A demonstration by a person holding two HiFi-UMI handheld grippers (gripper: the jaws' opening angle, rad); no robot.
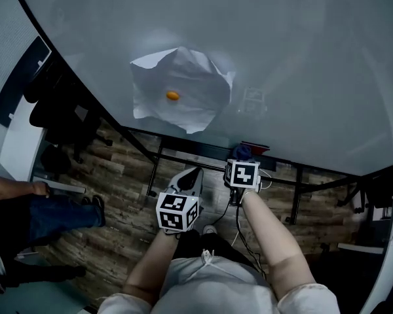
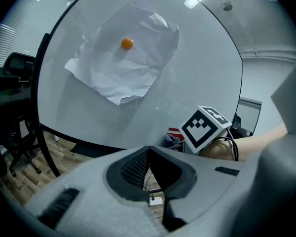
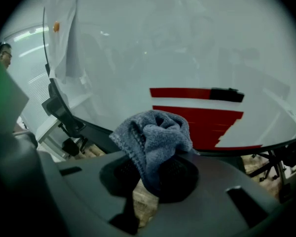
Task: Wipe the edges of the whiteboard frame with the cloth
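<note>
Whiteboard [image 1: 281, 57] with paper [image 1: 180, 90] under a magnet [image 1: 173, 95]. Near its lower edge, the right gripper [image 3: 155, 169] clamps the cloth [image 3: 155, 135]. The left gripper [image 2: 148, 149] is closed and empty.

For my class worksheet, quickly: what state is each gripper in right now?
Left gripper: shut, nothing between its jaws.
Right gripper: shut on the cloth.
</note>
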